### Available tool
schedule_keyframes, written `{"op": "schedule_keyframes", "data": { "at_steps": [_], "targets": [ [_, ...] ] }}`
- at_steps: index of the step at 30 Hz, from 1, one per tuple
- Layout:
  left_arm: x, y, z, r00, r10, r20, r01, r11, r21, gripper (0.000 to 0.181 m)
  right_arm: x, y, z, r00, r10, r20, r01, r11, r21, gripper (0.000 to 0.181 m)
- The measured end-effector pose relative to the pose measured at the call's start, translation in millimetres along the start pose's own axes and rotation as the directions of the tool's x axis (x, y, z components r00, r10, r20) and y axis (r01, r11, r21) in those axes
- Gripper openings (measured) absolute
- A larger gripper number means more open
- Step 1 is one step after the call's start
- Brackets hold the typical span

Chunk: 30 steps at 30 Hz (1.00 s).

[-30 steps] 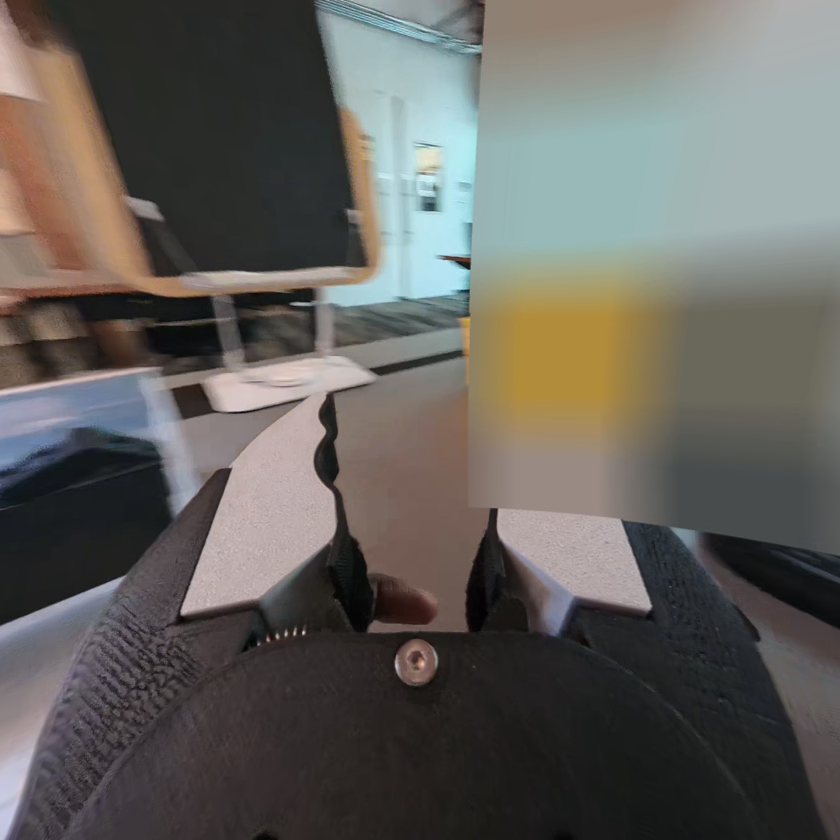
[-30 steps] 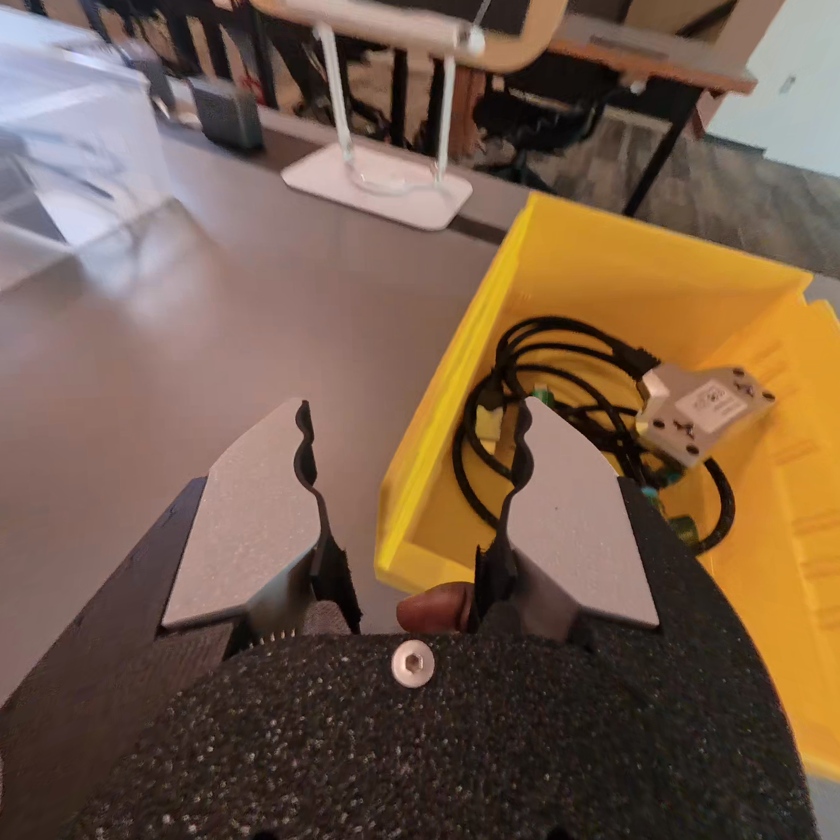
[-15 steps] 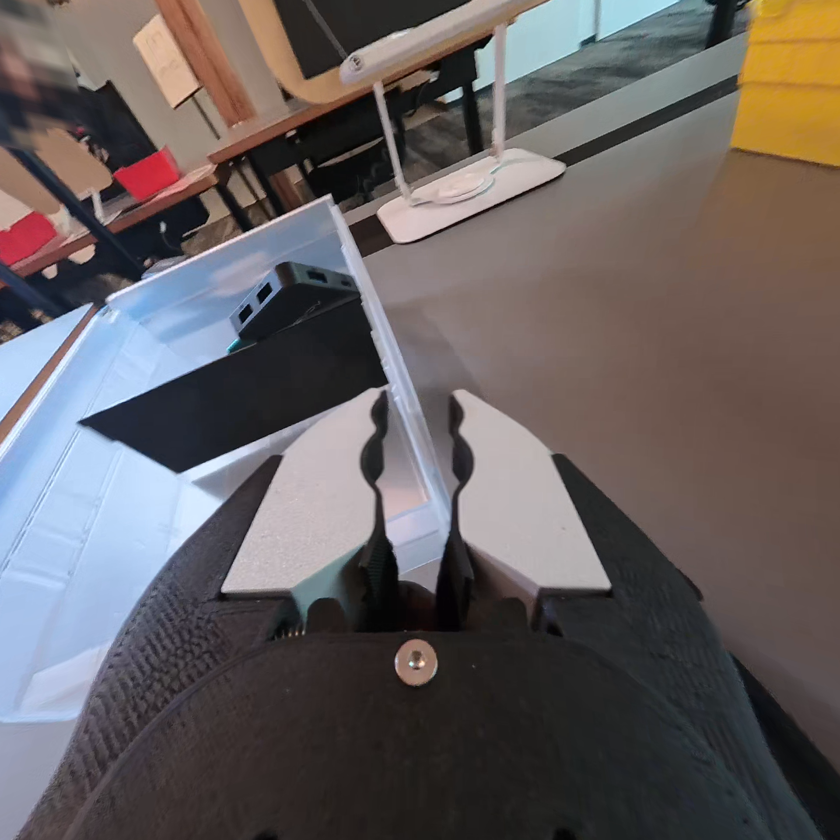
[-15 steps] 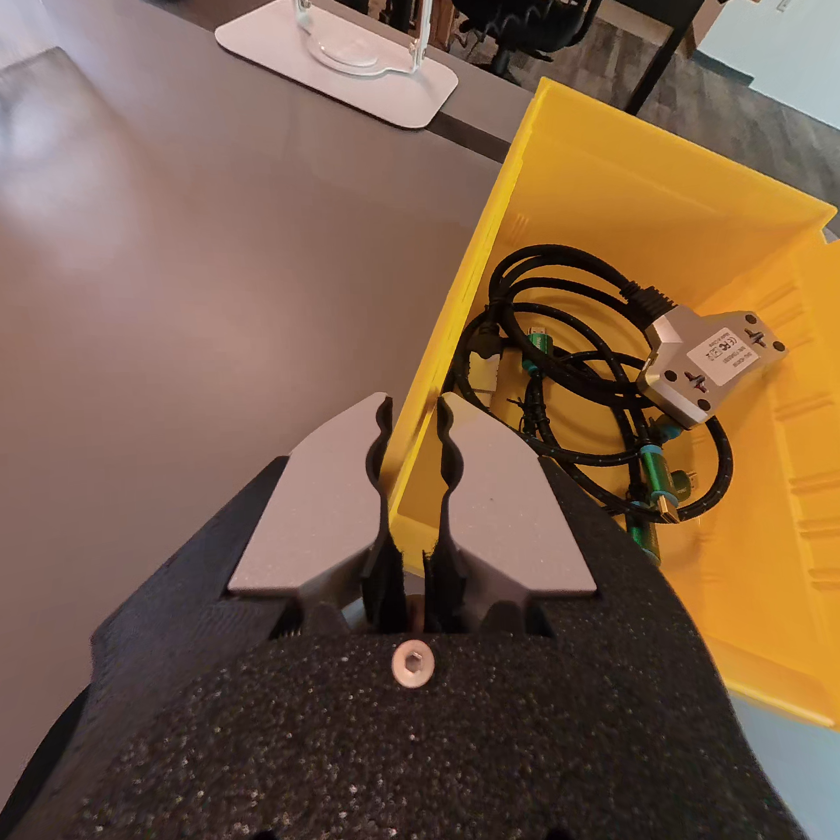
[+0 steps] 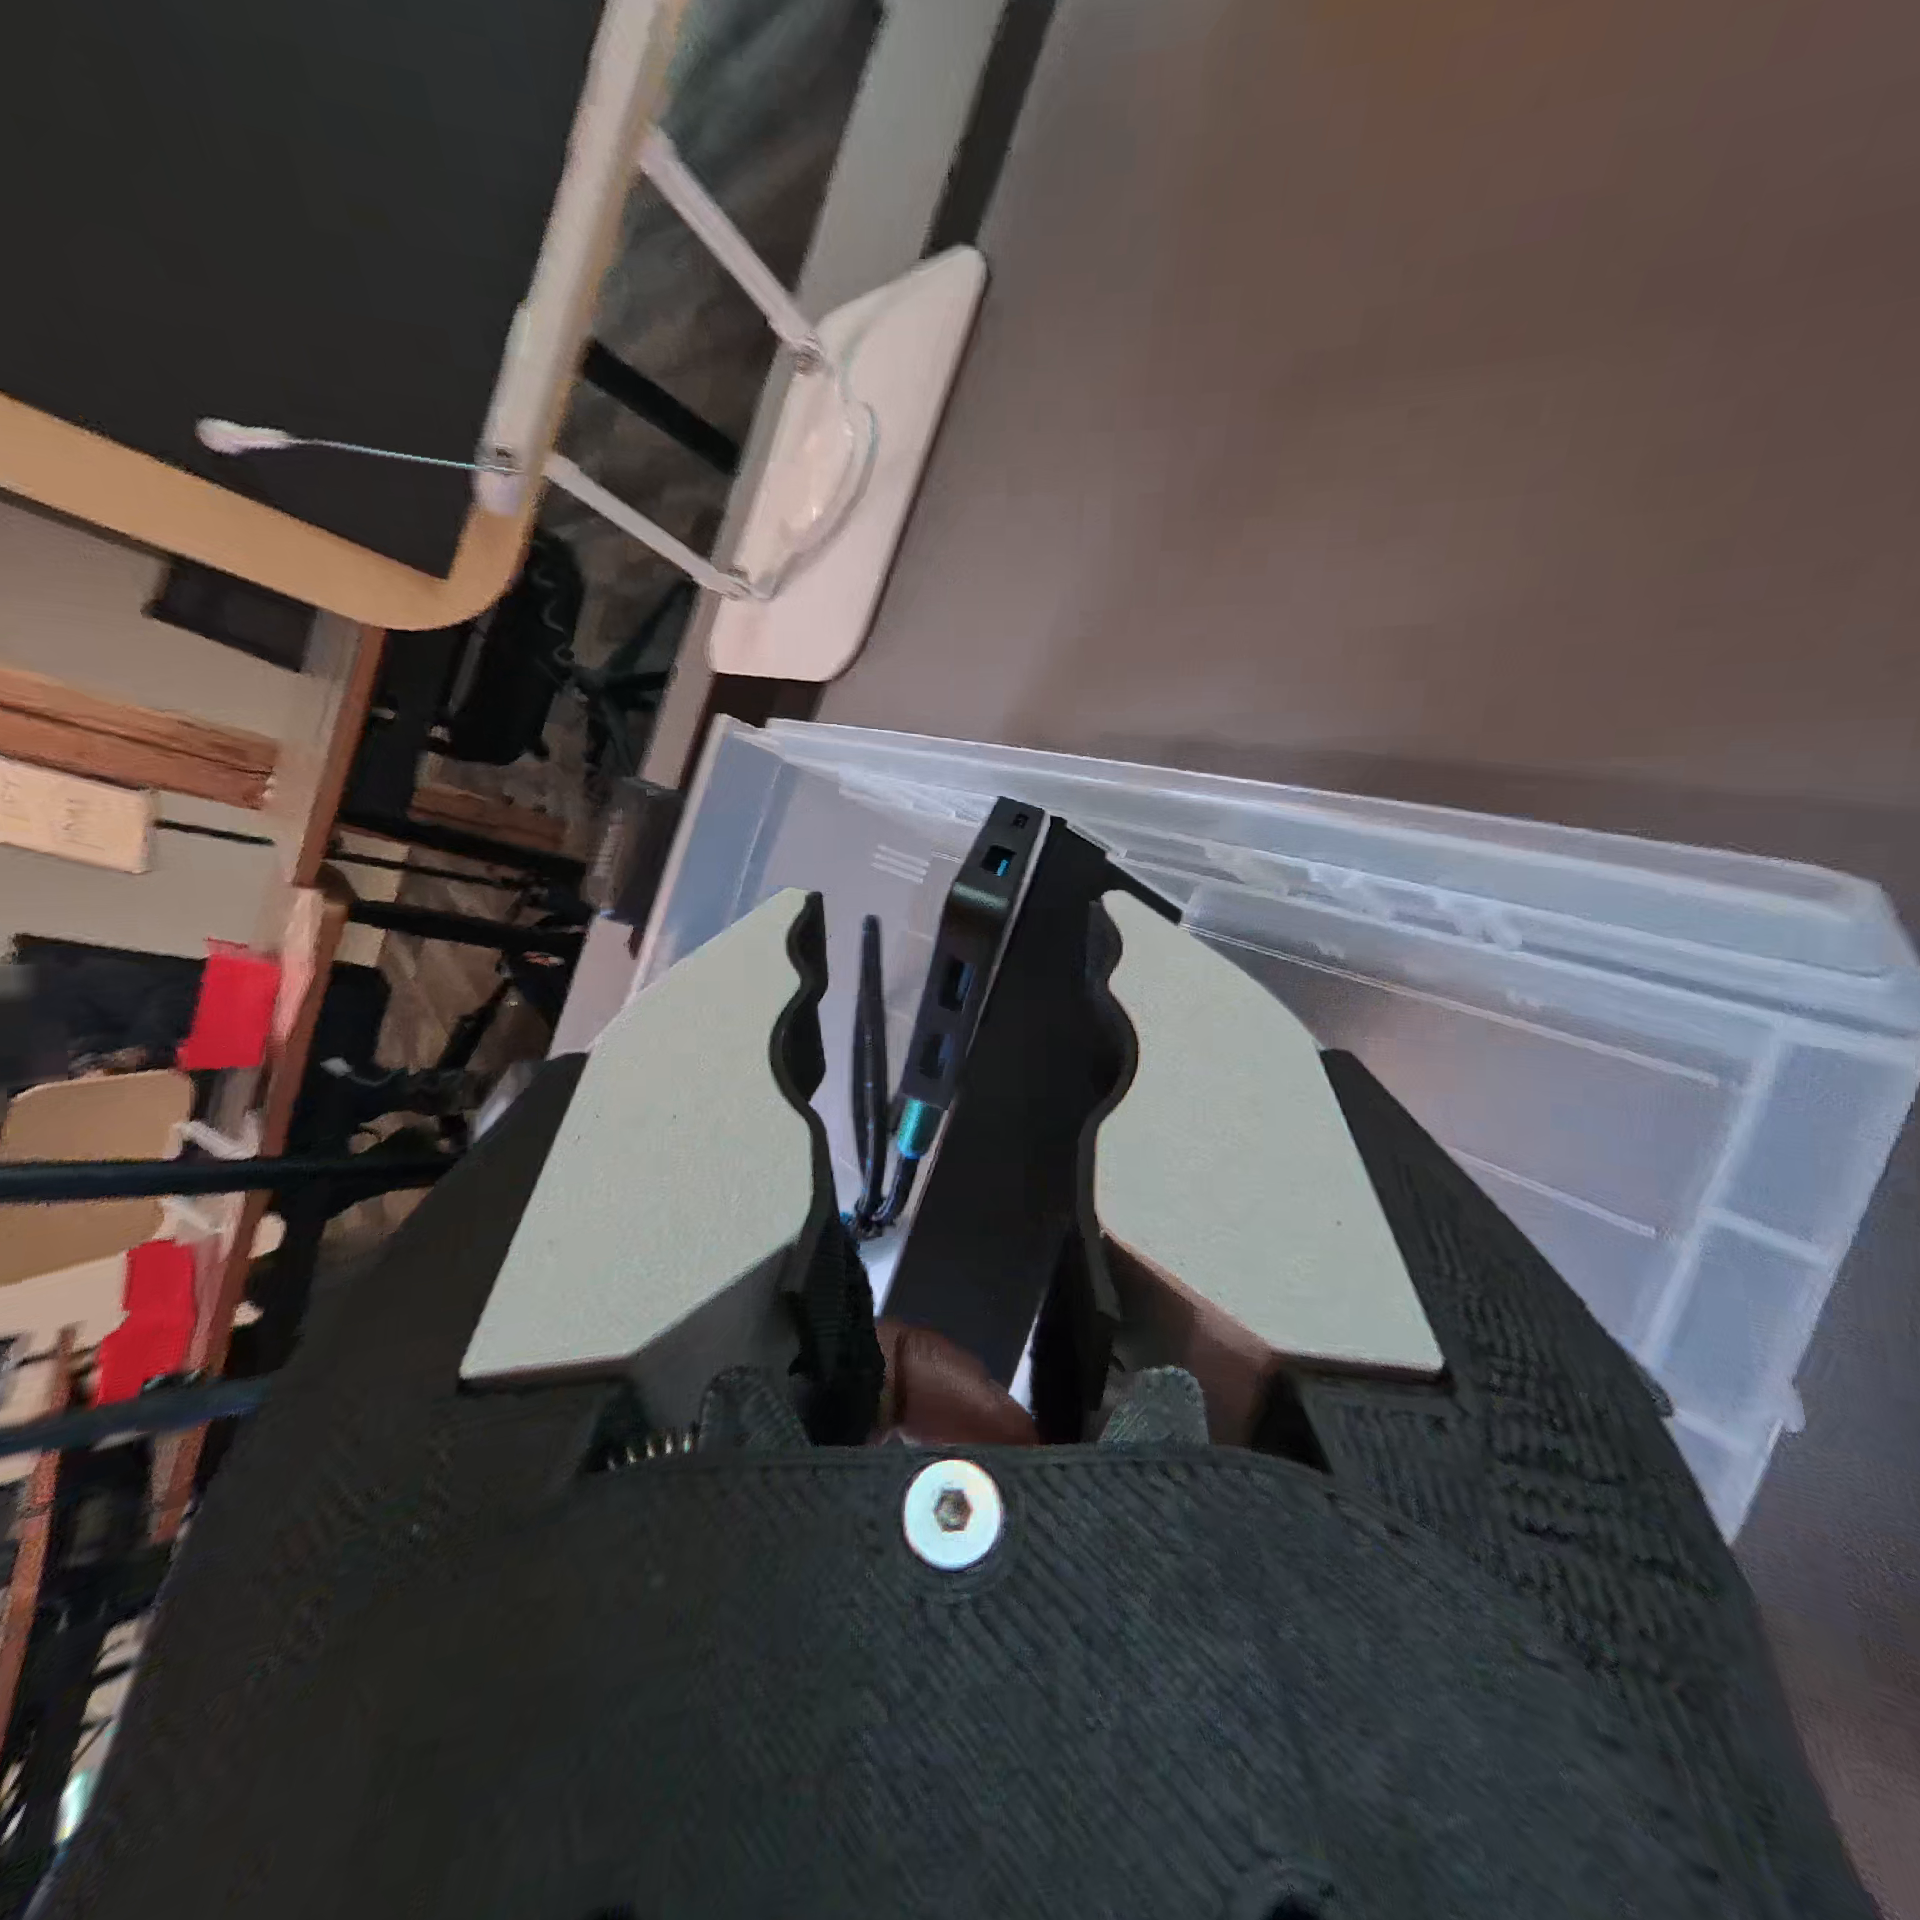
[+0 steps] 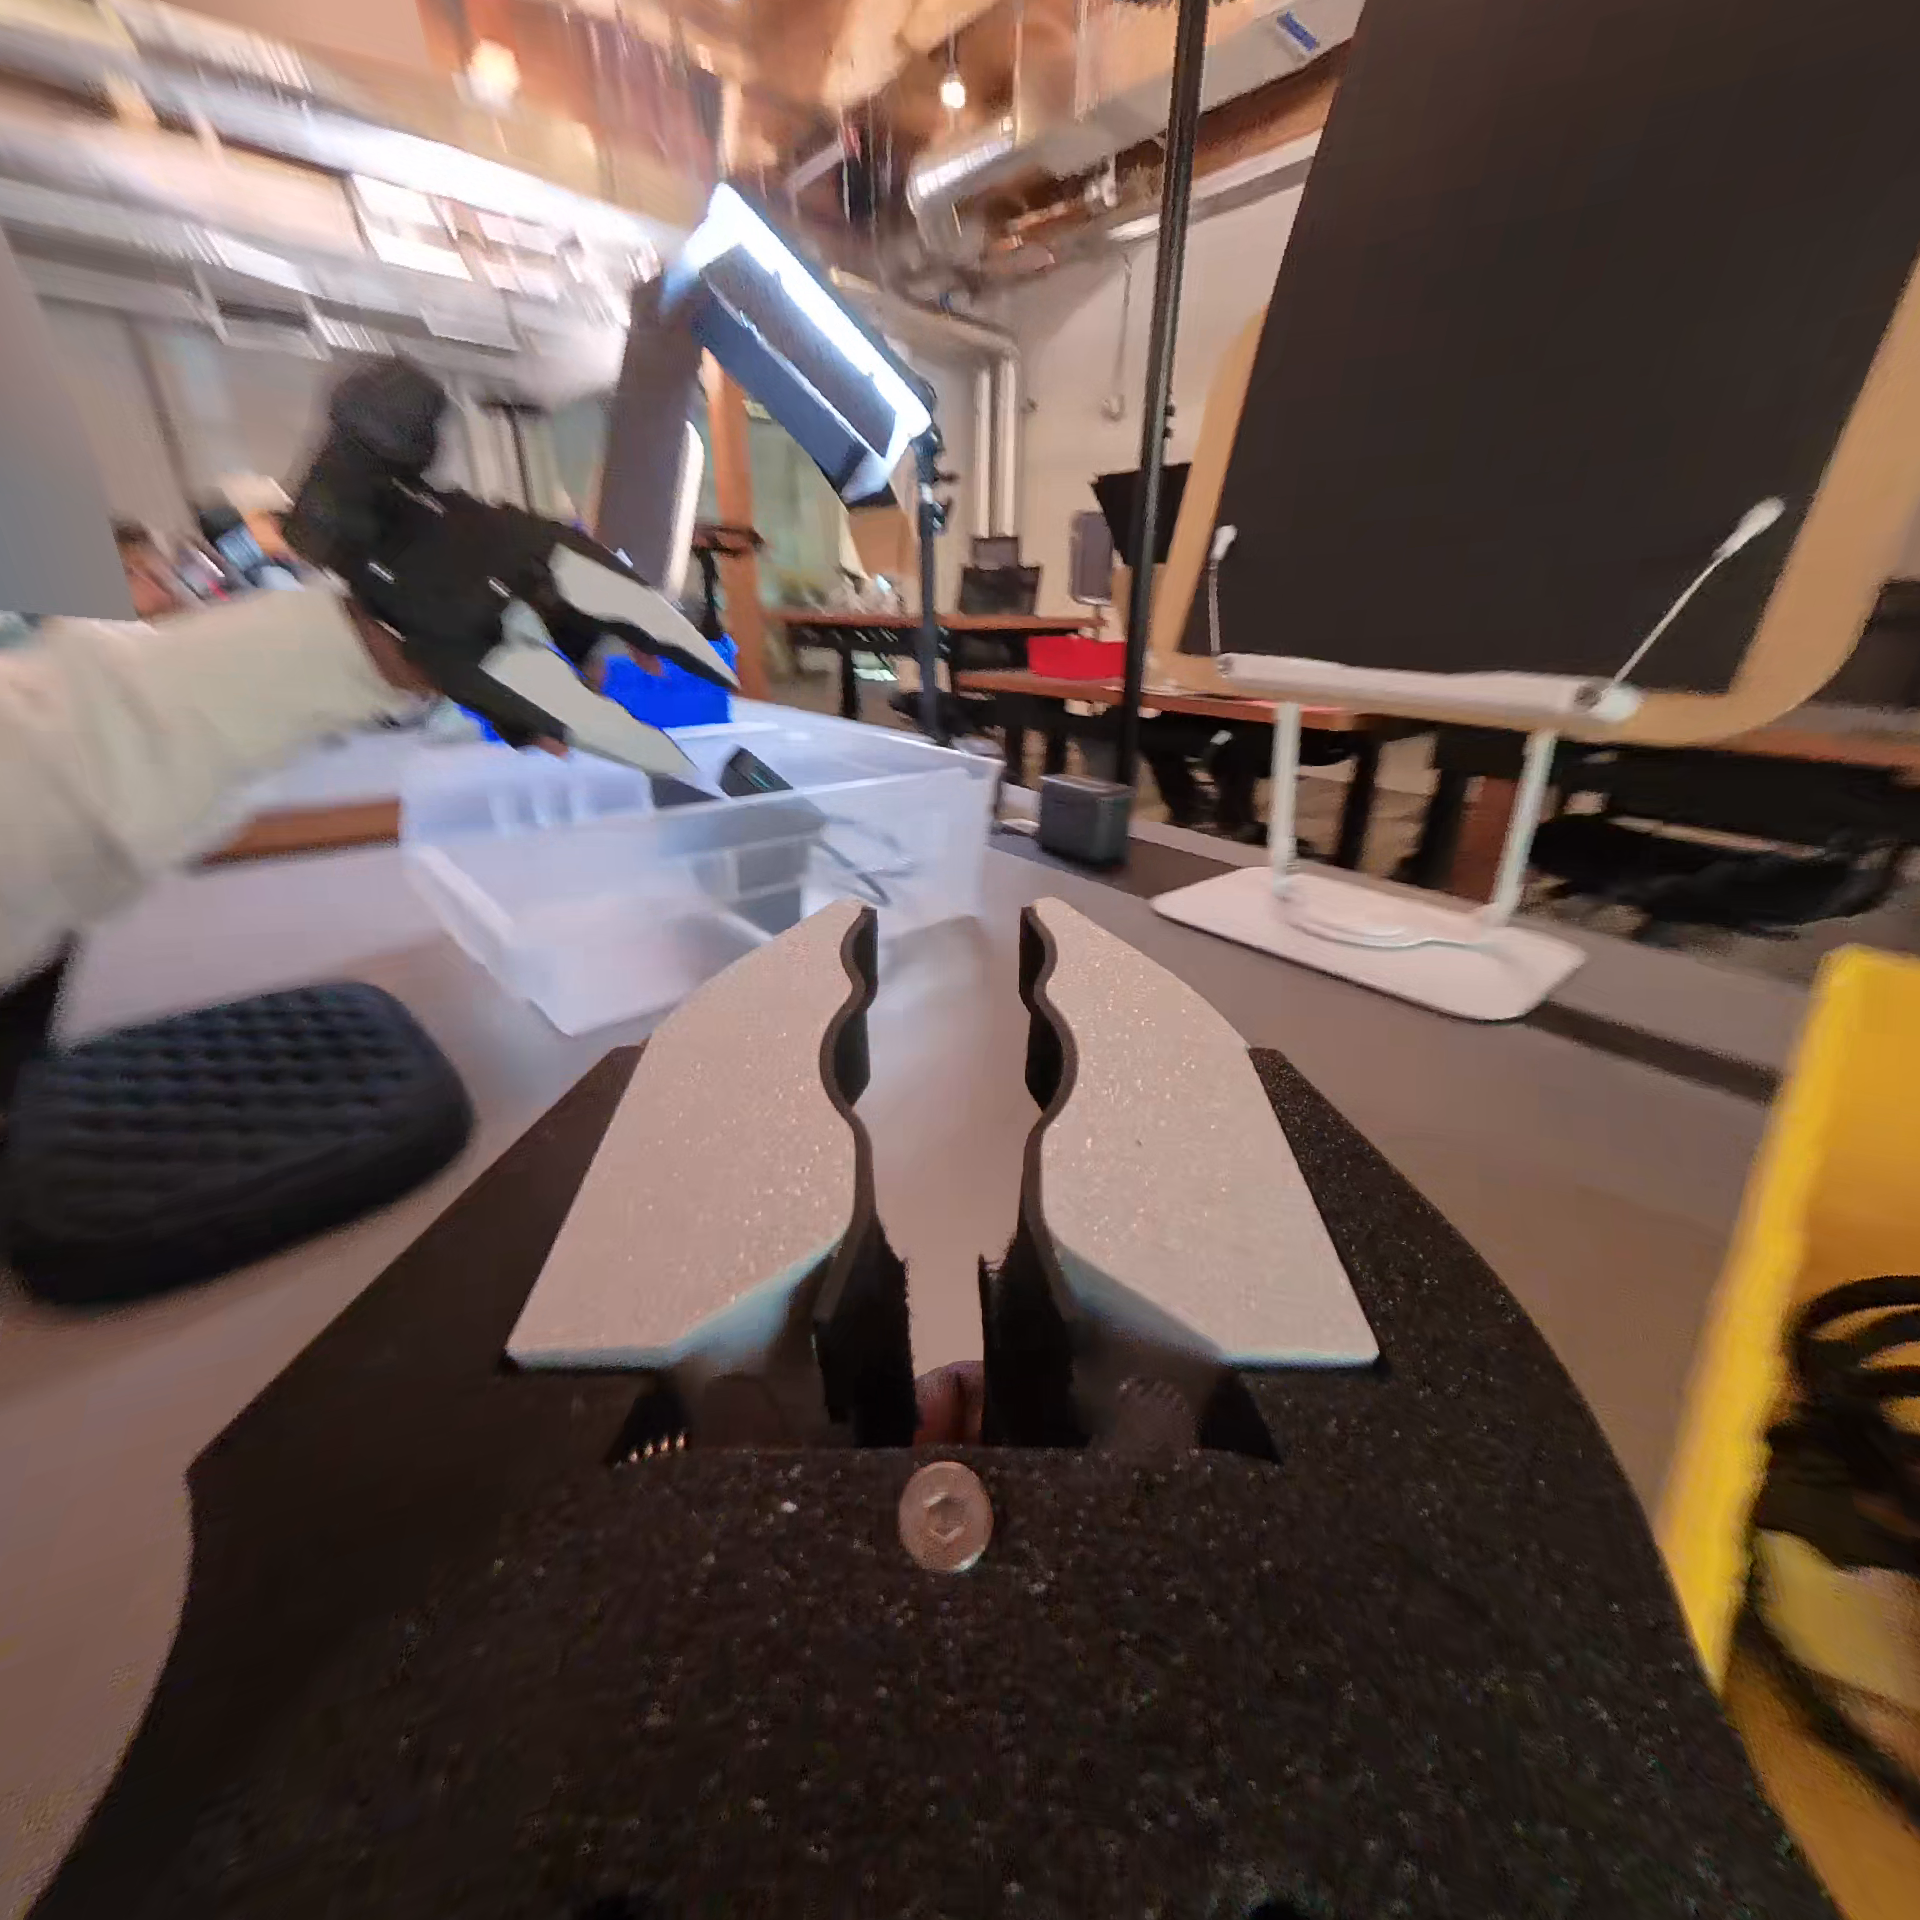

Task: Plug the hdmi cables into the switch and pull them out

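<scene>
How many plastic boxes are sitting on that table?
2. A clear plastic bin sits far left, where the left gripper reaches in; a yellow plastic bin holding black cables stands at the right edge.

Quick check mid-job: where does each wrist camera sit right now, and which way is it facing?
Left wrist view: on the left tool, rolled sideways, looking into the clear bin at the black switch between its fingers; a fingertip shows.
Right wrist view: on the right tool, level above the table, facing that bin; sleeve visible.
Shared: bin, switch, left tool.
</scene>
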<state>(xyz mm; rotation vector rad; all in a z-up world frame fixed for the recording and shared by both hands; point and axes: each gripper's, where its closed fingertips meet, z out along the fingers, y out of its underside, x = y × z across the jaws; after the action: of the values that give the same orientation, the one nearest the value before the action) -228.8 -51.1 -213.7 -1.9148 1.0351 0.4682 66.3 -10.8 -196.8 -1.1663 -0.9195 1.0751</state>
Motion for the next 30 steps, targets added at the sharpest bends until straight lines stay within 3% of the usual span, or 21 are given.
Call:
{"op": "schedule_keyframes", "data": {
  "at_steps": [3, 5, 8, 9, 13, 16, 17, 19, 22, 26, 28, 30],
  "targets": [
    [11, 18, 23, 0.985, 0.03, -0.173, -0.049, 0.993, -0.105, 0.048, -10, 1, 2, 0.99, 0.11, 0.086, -0.112, 0.993, 0.019, 0.026],
    [8, 32, 33, 0.977, 0.083, -0.195, -0.119, 0.976, -0.181, 0.045, -7, 3, 1, 0.991, 0.1, 0.084, -0.102, 0.995, 0.02, 0.026],
    [2, 41, 38, 0.97, 0.124, -0.21, -0.169, 0.963, -0.212, 0.016, -3, 6, 0, 0.985, 0.143, 0.094, -0.145, 0.989, 0.016, 0.026],
    [1, 39, 35, 0.97, 0.116, -0.214, -0.16, 0.966, -0.203, 0.015, -2, 6, 0, 0.983, 0.158, 0.096, -0.16, 0.987, 0.018, 0.026],
    [-37, 16, 8, 0.997, -0.048, -0.052, 0.045, 0.997, -0.065, 0.014, 0, 7, 1, 0.98, 0.177, 0.095, -0.179, 0.984, 0.02, 0.026],
    [-80, -12, -29, 0.956, -0.27, 0.115, 0.242, 0.947, 0.212, 0.014, 0, 9, 1, 0.978, 0.181, 0.099, -0.183, 0.983, 0.014, 0.026],
    [-93, -25, -45, 0.92, -0.363, 0.15, 0.297, 0.893, 0.337, 0.014, -1, 9, 2, 0.978, 0.181, 0.104, -0.183, 0.983, 0.01, 0.026],
    [-110, -48, -78, 0.825, -0.55, 0.129, 0.389, 0.719, 0.576, 0.014, -2, 11, 3, 0.979, 0.172, 0.107, -0.174, 0.985, 0.001, 0.026],
    [-108, -80, -114, 0.705, -0.704, -0.089, 0.492, 0.395, 0.776, 0.014, -5, 13, 4, 0.985, 0.142, 0.103, -0.141, 0.99, -0.014, 0.026],
    [-82, -115, -126, 0.531, -0.722, -0.443, 0.613, -0.034, 0.79, 0.013, -20, 7, 10, 0.994, 0.02, 0.105, -0.018, 1.0, -0.021, 0.026],
    [-63, -129, -116, 0.458, -0.698, -0.551, 0.656, -0.153, 0.739, 0.013, -42, -13, 19, 0.99, -0.037, 0.136, 0.031, 0.998, 0.045, 0.026],
    [-44, -142, -102, 0.411, -0.69, -0.596, 0.688, -0.194, 0.699, 0.013, -73, -40, 31, 0.98, -0.067, 0.187, 0.044, 0.991, 0.124, 0.026]
  ]
}}
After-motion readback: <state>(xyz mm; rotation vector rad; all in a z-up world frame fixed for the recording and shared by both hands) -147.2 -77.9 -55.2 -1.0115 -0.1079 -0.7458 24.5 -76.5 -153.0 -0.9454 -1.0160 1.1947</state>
